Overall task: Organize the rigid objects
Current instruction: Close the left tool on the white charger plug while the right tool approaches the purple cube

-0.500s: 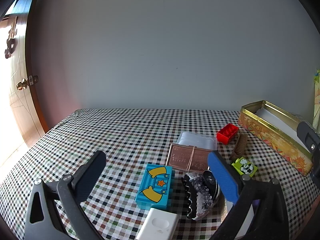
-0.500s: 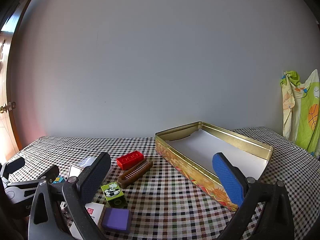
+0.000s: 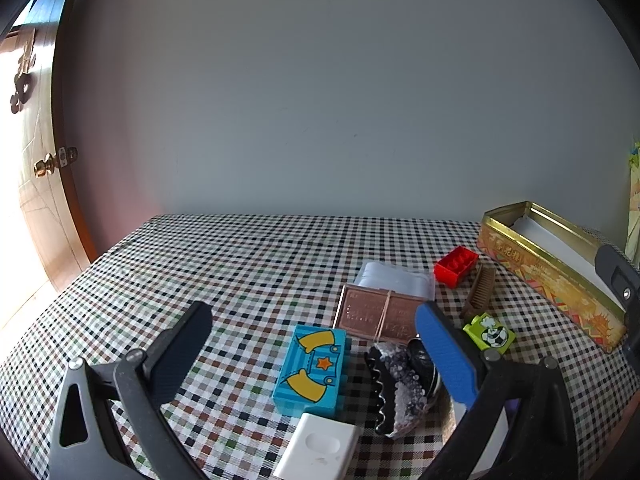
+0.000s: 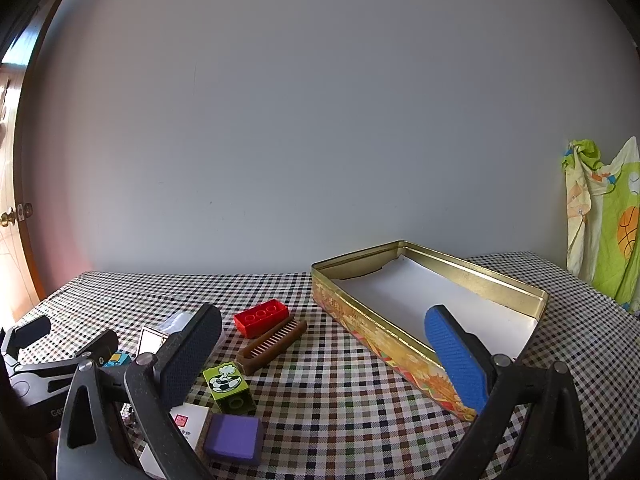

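Observation:
My left gripper (image 3: pixel 316 344) hangs open above a cluster on the checked cloth: a blue block with yellow shapes (image 3: pixel 310 370), a copper-coloured flat box (image 3: pixel 378 314), a clear plastic case (image 3: pixel 394 278), a black claw clip with a sparkly stone (image 3: pixel 396 388) and a white case (image 3: pixel 320 448). My right gripper (image 4: pixel 324 344) is open too, with nothing between its fingers. Ahead of it lie a red brick (image 4: pixel 261 317), a brown comb (image 4: pixel 272 345), a green football block (image 4: pixel 229 386) and a purple pad (image 4: pixel 234 438). The gold tin (image 4: pixel 384 330) stands open to the right, lined with white paper.
The table (image 3: pixel 208 264) backs onto a pale wall. A wooden door with a brass knob (image 3: pixel 42 166) is at the left. A green and yellow cloth (image 4: pixel 604 216) hangs at the far right. The left gripper's fingers (image 4: pixel 28 332) show at the right wrist view's left edge.

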Demonstrator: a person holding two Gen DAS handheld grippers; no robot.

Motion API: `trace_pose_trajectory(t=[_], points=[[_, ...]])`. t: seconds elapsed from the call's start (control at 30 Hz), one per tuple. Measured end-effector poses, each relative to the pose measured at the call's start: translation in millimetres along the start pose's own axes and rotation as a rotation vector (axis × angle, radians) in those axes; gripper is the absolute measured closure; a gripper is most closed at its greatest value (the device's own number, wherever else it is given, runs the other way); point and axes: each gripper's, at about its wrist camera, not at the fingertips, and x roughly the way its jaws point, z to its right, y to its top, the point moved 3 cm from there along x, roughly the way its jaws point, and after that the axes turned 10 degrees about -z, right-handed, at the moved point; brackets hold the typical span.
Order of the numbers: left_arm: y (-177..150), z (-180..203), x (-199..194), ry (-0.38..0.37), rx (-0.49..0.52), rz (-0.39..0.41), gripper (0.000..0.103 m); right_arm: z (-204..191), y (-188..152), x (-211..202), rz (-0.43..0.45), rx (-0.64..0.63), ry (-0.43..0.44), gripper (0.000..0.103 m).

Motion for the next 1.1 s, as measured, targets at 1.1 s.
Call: trace_pose_trajectory(t=[1.1], points=[[-53,-20,4,-0.048,0.053,-0.310,0.026,16,-20,32,-0.296,0.000,0.131,0.039]])
